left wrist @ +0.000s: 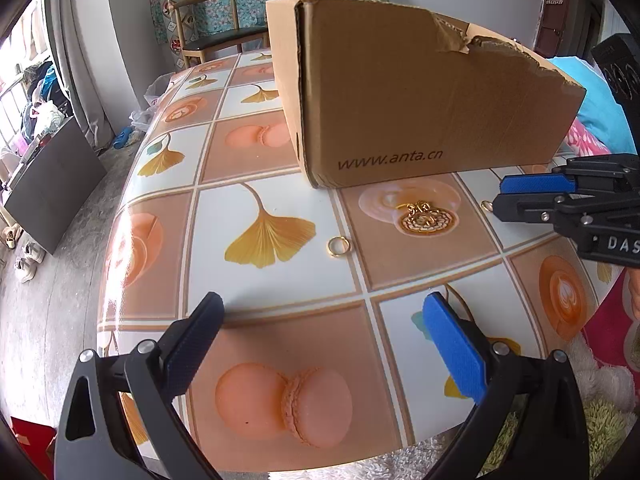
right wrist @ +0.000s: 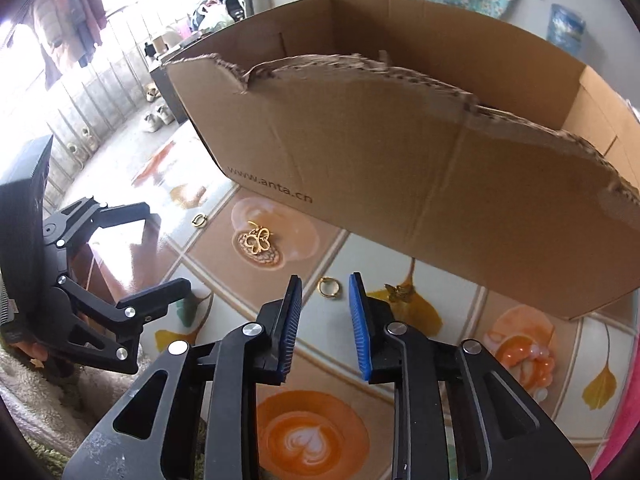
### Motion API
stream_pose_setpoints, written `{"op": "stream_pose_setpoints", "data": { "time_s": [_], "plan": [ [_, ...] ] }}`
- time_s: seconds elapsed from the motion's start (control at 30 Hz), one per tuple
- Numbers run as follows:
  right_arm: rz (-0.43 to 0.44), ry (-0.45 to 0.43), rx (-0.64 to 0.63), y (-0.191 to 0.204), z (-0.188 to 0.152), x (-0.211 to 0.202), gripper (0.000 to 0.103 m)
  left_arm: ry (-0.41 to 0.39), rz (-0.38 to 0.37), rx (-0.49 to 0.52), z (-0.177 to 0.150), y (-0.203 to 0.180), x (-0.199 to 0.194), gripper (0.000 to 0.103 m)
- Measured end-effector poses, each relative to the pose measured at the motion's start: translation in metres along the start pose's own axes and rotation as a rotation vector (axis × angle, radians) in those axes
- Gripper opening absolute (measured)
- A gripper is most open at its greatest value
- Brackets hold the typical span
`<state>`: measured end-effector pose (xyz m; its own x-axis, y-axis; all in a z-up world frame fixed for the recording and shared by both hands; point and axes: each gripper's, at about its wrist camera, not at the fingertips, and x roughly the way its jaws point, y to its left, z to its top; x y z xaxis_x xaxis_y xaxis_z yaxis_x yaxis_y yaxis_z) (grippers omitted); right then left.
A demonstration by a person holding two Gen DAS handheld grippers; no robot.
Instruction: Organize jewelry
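Gold jewelry lies on the patterned tablecloth [left wrist: 256, 160] in front of an open cardboard box [left wrist: 420, 92] [right wrist: 400, 168]. A butterfly pendant [left wrist: 420, 213] [right wrist: 258, 240] rests near the box. One gold ring [left wrist: 338, 246] [right wrist: 199, 221] lies well ahead of my left gripper [left wrist: 322, 308] [right wrist: 160, 248], which is wide open and empty. A second ring [right wrist: 329, 287] [left wrist: 486, 205] lies on the table just at the tips of my right gripper [right wrist: 324, 284] [left wrist: 500, 196]. Its jaws stand narrow, with a gap either side of the ring, so the pads do not press on it. A small gold piece [right wrist: 398, 291] lies to the right.
The box's torn front wall stands taller than the jewelry. The table's edge curves off at the left to a grey floor [left wrist: 48, 320] with a dark panel [left wrist: 52, 184] and shoes. A chair [left wrist: 216, 36] stands behind the table. A fluffy rug [left wrist: 600, 408] and pink cloth lie near me.
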<state>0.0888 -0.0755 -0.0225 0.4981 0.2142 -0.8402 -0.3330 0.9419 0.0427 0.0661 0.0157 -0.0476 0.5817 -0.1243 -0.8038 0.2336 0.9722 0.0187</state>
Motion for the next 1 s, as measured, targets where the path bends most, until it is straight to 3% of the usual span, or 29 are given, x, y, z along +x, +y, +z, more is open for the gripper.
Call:
{"op": "stream_pose_setpoints", "data": {
  "time_s": [0.27, 0.57, 1.0],
  "plan": [
    [-0.063, 0.0, -0.051, 0.019, 0.006, 0.018, 0.021, 0.0, 0.001, -0.001, 0.0, 0.0, 0.0, 0.098],
    [-0.047, -0.011, -0.047, 0.022, 0.003, 0.02, 0.01, 0.0, 0.001, -0.001, 0.0, 0.0, 0.0, 0.098],
    [-0.017, -0.012, -0.003, 0.01, -0.012, 0.006, 0.009, 0.002, 0.003, 0.004, 0.0, 0.001, -0.001, 0.098]
  ]
}}
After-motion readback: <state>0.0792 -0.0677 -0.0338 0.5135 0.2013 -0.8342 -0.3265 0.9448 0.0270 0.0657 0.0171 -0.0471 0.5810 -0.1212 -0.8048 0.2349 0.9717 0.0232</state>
